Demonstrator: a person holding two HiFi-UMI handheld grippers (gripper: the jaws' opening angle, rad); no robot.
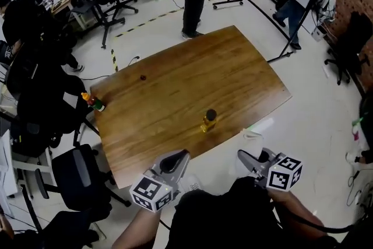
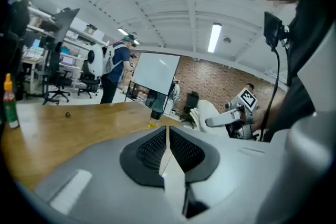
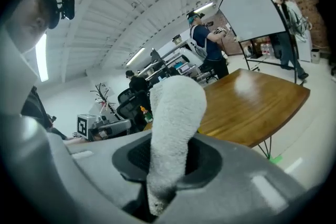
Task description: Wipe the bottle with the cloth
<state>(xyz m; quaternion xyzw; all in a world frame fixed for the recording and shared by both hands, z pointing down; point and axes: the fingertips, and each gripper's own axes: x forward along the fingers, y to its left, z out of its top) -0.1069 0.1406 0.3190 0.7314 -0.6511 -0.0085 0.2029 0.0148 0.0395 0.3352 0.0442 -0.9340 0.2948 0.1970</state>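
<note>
Right tool (image 3: 173, 161) gripping cloth (image 3: 176, 113), left tool (image 2: 167, 150) closed, empty

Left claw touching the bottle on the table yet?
Apart. Head view: the left claw is by the near edge of the table, with a stretch of bare wood between it and the bottle.
</note>
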